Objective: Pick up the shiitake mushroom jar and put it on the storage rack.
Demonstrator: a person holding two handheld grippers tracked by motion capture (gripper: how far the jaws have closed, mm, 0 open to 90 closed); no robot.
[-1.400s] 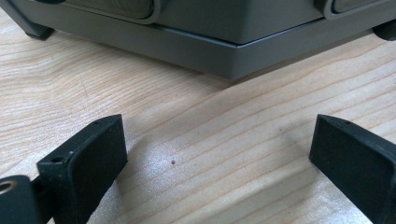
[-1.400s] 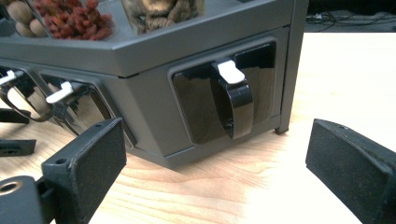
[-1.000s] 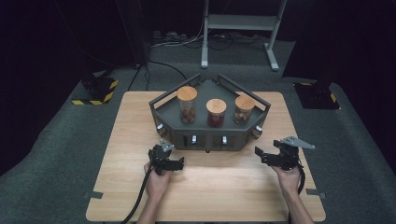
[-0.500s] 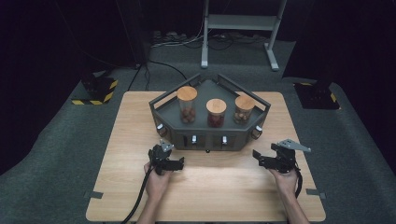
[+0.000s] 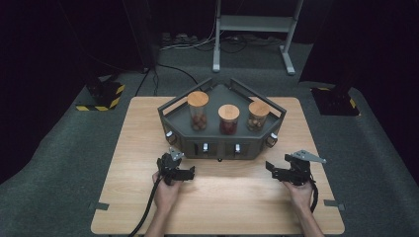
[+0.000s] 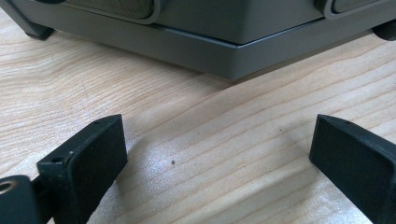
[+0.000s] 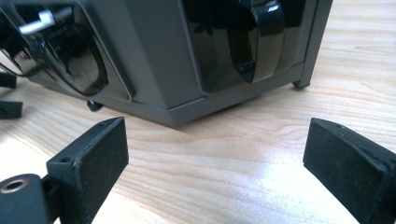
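A dark grey angular rack (image 5: 217, 148) stands at the back middle of the wooden table (image 5: 222, 207). It holds three glass jars with wooden lids: a tall one (image 5: 197, 109) at the left, one (image 5: 229, 118) in the middle and one (image 5: 258, 115) at the right. My left gripper (image 5: 179, 165) rests on the table just before the rack's left front corner. Its jaws stand wide apart over bare wood (image 6: 217, 149), facing the rack's base (image 6: 224, 28). My right gripper (image 5: 279, 170) lies near the rack's right front corner, open with nothing between its jaws (image 7: 215, 149), facing the rack's wall (image 7: 154, 56).
A black cable (image 5: 148, 212) trails from the left gripper off the table's front edge. Dark carpet surrounds the table. Behind it stands a metal frame (image 5: 252, 24). Yellow-and-black striped bases sit on the floor at the left (image 5: 104, 96) and right (image 5: 336, 101).
The right gripper has drifted slightly left and toward the table's front edge. The left gripper and the jars have stayed in place.
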